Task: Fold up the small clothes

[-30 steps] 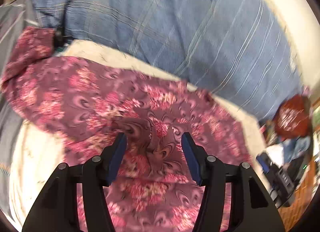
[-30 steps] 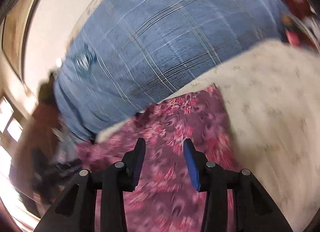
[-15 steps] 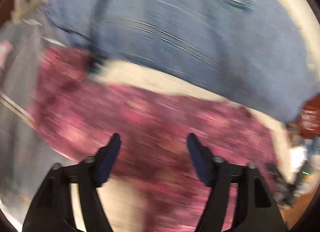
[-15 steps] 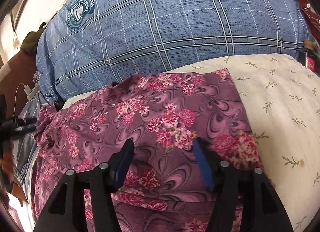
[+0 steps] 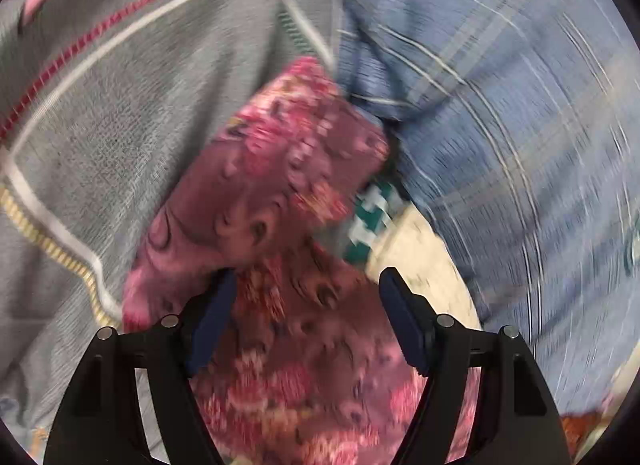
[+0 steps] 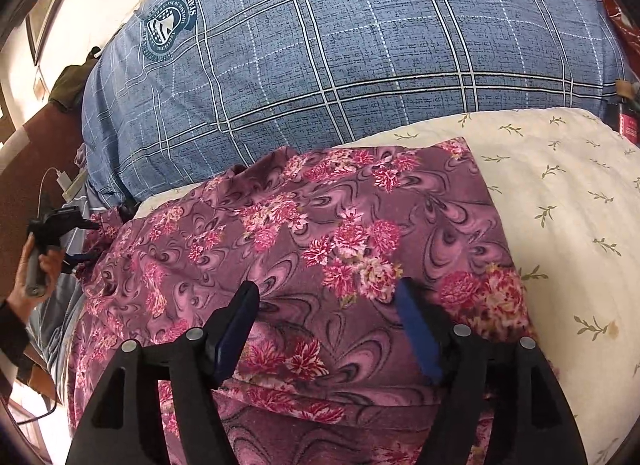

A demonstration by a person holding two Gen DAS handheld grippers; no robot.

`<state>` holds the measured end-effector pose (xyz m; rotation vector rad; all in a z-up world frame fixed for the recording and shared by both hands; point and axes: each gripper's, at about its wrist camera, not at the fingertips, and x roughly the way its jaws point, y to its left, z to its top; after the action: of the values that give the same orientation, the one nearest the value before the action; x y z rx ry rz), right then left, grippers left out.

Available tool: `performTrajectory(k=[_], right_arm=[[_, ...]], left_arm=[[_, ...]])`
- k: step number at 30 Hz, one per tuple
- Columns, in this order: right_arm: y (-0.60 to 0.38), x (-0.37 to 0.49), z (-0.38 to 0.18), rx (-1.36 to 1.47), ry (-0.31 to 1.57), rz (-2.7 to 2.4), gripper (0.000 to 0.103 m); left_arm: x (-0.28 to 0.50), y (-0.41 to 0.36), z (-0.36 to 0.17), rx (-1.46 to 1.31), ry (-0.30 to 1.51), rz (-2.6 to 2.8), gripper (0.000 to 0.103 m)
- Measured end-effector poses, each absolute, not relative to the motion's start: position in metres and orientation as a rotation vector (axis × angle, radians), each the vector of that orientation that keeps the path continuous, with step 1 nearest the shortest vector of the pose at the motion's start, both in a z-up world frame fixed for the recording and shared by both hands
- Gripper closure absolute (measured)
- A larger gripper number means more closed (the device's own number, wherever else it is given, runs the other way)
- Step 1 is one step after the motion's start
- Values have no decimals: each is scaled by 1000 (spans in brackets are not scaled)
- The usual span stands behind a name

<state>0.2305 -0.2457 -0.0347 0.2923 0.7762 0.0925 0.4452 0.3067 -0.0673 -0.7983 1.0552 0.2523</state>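
In the right wrist view, at nine o'clock, a person's hand (image 6: 34, 265) holds the left gripper (image 6: 86, 239) at the far left edge of the purple floral garment (image 6: 320, 241); its jaws stand apart with nothing pressed between them. The garment lies spread over the cream sheet (image 6: 568, 193), filling the centre down to six o'clock, and the blue checked pillow (image 6: 340, 45) lies behind it at twelve o'clock. At six o'clock, the right gripper (image 6: 326, 327) rests above the garment; its jaws are opening, with the cloth lying under them, not pinched. In the blurred left wrist view, a grey blanket (image 5: 120, 113) lies at ten o'clock beside the garment's corner.
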Motion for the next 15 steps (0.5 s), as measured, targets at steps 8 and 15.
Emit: performTrajectory(k=[8,15], right_arm=[[-246,231,-35,304,771,113,26],[-246,231,-35,305,769,117,25]], left_arm=[[449,339,-88,-962,1001,293,83],[428,357,-74,-1031,929,231,101]])
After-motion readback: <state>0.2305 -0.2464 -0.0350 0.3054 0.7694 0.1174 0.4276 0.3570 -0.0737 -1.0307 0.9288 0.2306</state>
